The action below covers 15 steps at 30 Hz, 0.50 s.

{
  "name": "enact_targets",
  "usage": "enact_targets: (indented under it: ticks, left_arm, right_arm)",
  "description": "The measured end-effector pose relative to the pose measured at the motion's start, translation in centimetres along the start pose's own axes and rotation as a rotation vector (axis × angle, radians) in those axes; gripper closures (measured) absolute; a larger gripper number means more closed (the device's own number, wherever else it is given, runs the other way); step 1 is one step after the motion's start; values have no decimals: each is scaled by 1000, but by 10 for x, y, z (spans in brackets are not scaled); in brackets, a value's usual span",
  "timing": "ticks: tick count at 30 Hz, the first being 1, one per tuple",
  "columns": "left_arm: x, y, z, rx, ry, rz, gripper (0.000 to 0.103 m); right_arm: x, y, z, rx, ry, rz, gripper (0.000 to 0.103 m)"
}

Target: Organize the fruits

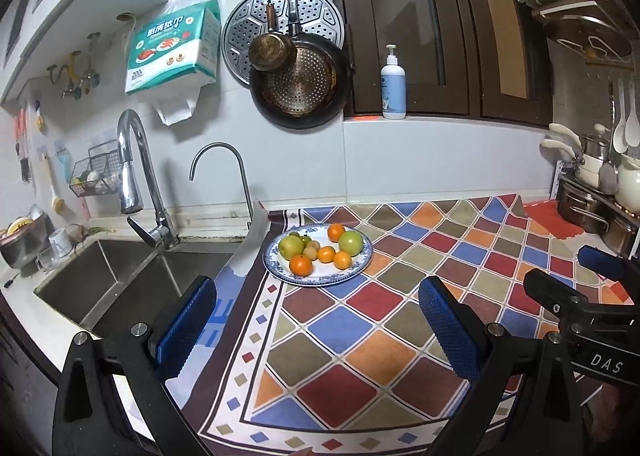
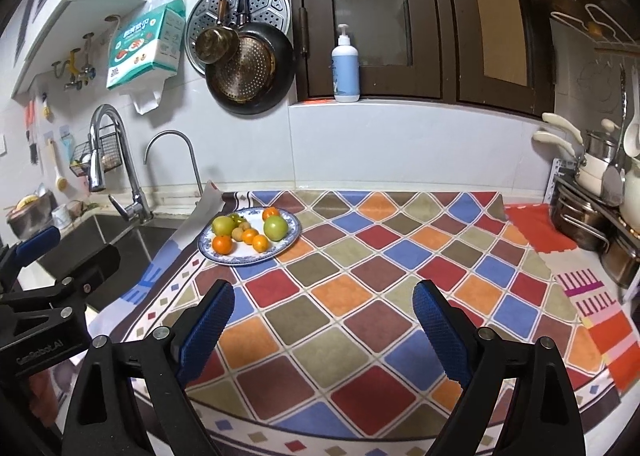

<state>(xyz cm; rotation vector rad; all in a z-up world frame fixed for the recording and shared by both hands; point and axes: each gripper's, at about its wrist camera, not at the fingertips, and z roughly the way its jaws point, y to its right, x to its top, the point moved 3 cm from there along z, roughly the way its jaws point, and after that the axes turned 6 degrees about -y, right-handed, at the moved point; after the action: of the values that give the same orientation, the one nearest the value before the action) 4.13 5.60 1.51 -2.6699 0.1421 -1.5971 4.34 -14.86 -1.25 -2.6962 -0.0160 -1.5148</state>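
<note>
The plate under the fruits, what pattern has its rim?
The plate is white with a blue ornamental rim pattern, clearest in the left wrist view.

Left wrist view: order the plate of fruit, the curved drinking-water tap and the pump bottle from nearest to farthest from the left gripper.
From the left gripper, fingers open:
1. Plate of fruit, just ahead on the patterned mat.
2. Curved drinking-water tap, behind the plate, at the sink's back edge, left.
3. Pump bottle, up on the window ledge, right.

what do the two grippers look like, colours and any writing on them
Both are alike: black frames with silver screws and two fingers faced with blue, dimpled pads. The left gripper shows pads; the right gripper has the same pads. White lettering shows on each body, "DAS" on the right one; the left one's is too blurred to read. No cables show.
</note>
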Motion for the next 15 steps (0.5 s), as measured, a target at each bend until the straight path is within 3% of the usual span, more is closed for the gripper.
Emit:
enact_targets:
  ticks: [15]
  left_arm:
    - [-14,17,-23,8,4,0,0]
  right_arm:
    - [-15,15,-24,13,5,-4,12]
